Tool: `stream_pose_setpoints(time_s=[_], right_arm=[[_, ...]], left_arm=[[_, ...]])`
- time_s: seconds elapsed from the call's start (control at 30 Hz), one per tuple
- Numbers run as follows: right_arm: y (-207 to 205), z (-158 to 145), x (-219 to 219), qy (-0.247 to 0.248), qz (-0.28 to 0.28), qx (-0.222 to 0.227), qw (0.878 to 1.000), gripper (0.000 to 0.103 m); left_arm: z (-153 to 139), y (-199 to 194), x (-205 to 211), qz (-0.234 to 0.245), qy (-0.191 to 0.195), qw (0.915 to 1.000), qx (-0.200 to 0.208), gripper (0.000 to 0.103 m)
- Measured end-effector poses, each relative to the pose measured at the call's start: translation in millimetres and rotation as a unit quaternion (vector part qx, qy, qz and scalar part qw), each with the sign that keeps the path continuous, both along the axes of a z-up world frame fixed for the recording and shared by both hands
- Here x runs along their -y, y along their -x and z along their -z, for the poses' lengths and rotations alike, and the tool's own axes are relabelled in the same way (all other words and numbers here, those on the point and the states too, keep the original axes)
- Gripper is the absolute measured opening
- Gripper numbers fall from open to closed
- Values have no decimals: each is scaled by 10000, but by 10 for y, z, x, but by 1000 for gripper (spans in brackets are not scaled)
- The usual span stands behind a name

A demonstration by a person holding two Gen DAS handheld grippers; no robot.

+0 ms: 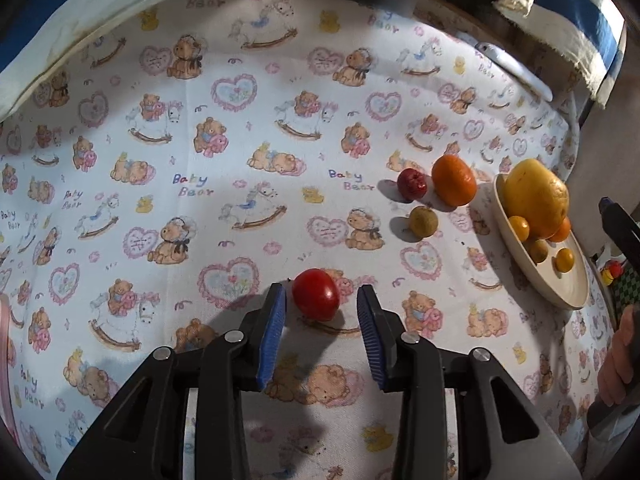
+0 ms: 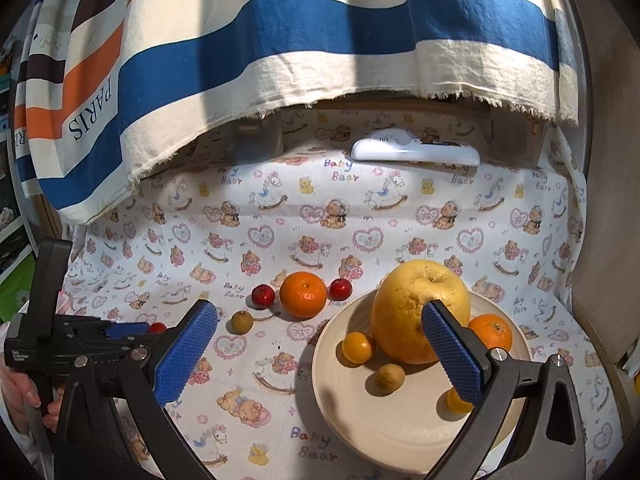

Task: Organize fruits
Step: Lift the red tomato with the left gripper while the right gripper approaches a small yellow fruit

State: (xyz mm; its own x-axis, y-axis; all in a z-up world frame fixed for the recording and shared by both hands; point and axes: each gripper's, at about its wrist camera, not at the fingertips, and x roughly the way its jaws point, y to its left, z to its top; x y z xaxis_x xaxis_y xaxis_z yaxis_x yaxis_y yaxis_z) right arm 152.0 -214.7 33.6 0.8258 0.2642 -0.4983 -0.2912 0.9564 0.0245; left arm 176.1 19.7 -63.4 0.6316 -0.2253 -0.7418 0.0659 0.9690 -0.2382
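Observation:
A red round fruit point(image 1: 316, 294) lies on the bear-print cloth between the tips of my left gripper point(image 1: 320, 288); the blue pads point(image 1: 276, 312) stand a little off it on both sides, so the gripper is open. The right wrist view shows the same fruit point(image 2: 157, 327) at that gripper's tip. My right gripper point(image 2: 316, 306) is wide open and empty, above a cream plate point(image 2: 320, 360). The plate holds a big yellow citrus point(image 2: 412, 308), an orange point(image 2: 490, 332) and small fruits. On the cloth lie an orange point(image 2: 303, 294), two red fruits point(image 2: 263, 296) and a brown one point(image 2: 242, 322).
A white remote-like device point(image 2: 416, 152) lies at the back of the table. A striped cloth point(image 2: 280, 40) hangs over the far edge. The plate point(image 1: 504, 216) sits near the table's right edge, where a hand point(image 1: 620, 360) holds the other gripper.

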Motion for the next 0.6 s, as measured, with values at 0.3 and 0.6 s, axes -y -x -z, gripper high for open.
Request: stream_pose_setpoints(time_s=[0.3, 0.6], right_arm=[[-12, 42, 71, -23, 17, -97, 9999, 102], [-64, 98, -8, 125, 243, -136, 9995, 102]], left_arm=[[17, -37, -1, -29, 17, 10000, 13, 22], [-259, 171, -148, -308, 9, 9973, 665, 22]])
